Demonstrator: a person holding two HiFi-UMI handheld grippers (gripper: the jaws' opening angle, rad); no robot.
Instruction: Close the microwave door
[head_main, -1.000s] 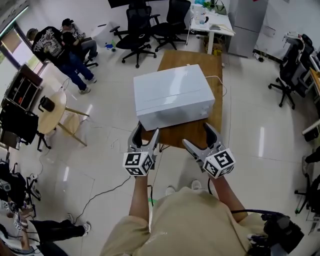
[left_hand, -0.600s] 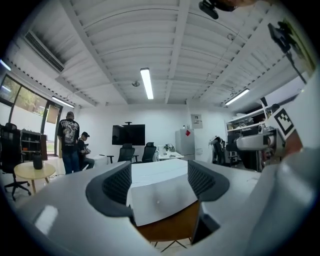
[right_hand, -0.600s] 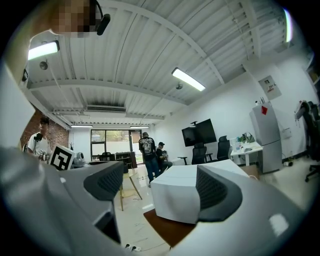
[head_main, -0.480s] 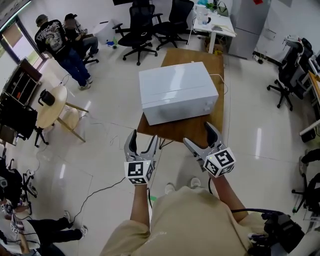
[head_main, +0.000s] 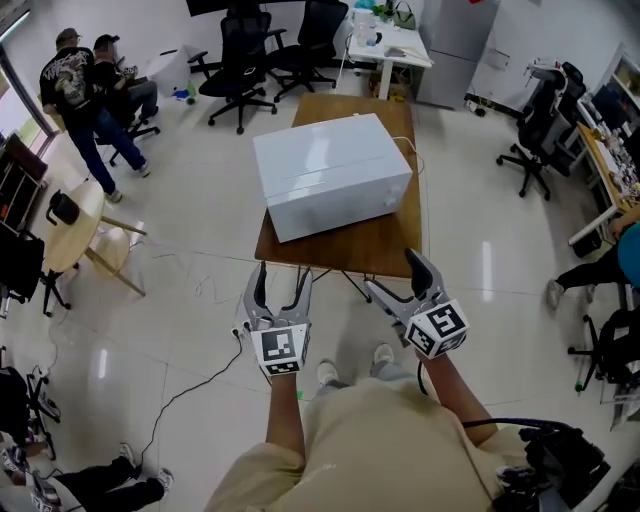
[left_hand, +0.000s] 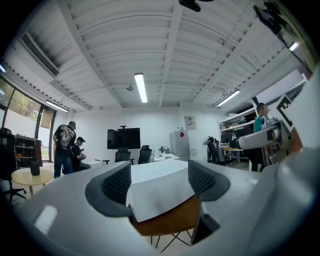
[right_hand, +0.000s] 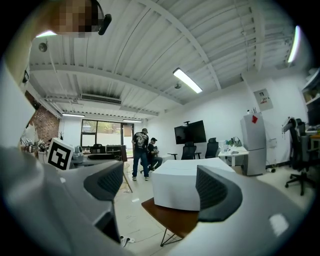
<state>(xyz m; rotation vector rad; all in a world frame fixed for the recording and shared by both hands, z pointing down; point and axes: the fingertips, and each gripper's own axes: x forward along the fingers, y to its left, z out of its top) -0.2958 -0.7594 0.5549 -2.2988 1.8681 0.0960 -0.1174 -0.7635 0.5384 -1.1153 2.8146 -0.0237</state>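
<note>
The white microwave (head_main: 330, 175) stands on a brown wooden table (head_main: 372, 252); it looks like a plain closed box, with no door standing out from it. Both grippers hover over the floor, short of the table's near edge and apart from the microwave. The left gripper (head_main: 282, 280) is open; its jaws have just been opening a little, with nothing between them. My right gripper (head_main: 395, 272) is open and empty too. The left gripper view frames the microwave (left_hand: 160, 187) between the pads (left_hand: 117, 185). The right gripper view shows the microwave (right_hand: 182, 189) a little left of its right pad (right_hand: 216, 192).
A round wooden side table (head_main: 70, 225) stands at the left, with two people (head_main: 85, 95) behind it. Black office chairs (head_main: 240, 60), a white desk (head_main: 390, 45) and a fridge (head_main: 455, 45) lie beyond the table. A cable (head_main: 190, 385) runs across the floor near my left.
Both grippers have drawn back from the table's near edge, and a strip of floor now lies between them and the table. The left jaws stand slightly wider.
</note>
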